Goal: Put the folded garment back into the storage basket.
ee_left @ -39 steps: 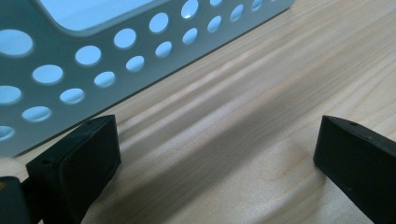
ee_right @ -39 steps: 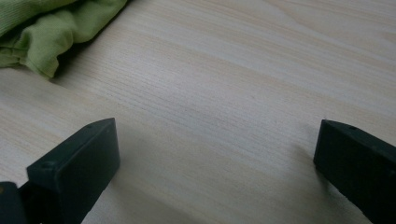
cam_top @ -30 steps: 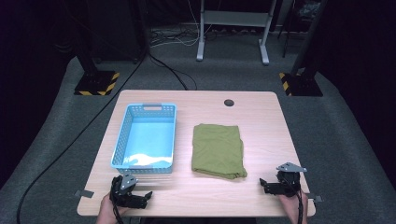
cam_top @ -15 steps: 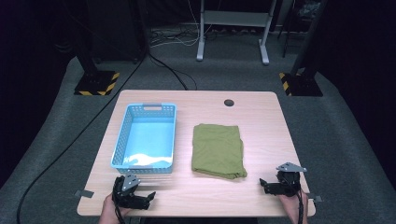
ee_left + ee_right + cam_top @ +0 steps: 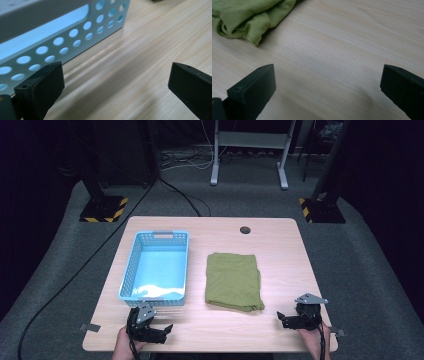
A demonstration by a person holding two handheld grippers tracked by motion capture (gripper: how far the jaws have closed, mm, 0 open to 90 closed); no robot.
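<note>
Since the earlier frames the left gripper (image 5: 159, 330) has shifted slightly right along the near edge of the tabletop (image 5: 280, 250); the right gripper (image 5: 289, 319), the cloth and the basket lie as before.

High view: a folded green cloth (image 5: 234, 281) lies flat at the centre of the frame, slightly right of the middle of the tabletop, with its near edge towards the bottom of the frame. It is untouched by either gripper. The right gripper rests at the lower right of the frame, near the cloth's lower right corner but apart from it, held by a hand (image 5: 315, 340) that enters from the bottom edge. The left gripper sits at the lower left, just below the near wall of a light blue perforated basket (image 5: 131, 270), which stands left of the cloth with a strip of bare wood between them. A dark round hole (image 5: 245, 229) marks the tabletop near its far edge.

Right gripper view: the two black jaws stand wide apart and released over bare wood; a rumpled corner of the green cloth (image 5: 249, 17) occupies the upper left of the frame, beyond the jaws.

Left gripper view: the jaws are likewise spread and hold nothing; the basket's (image 5: 75, 37) holed wall crosses the upper left of the frame, just beyond the left jaw.
</note>
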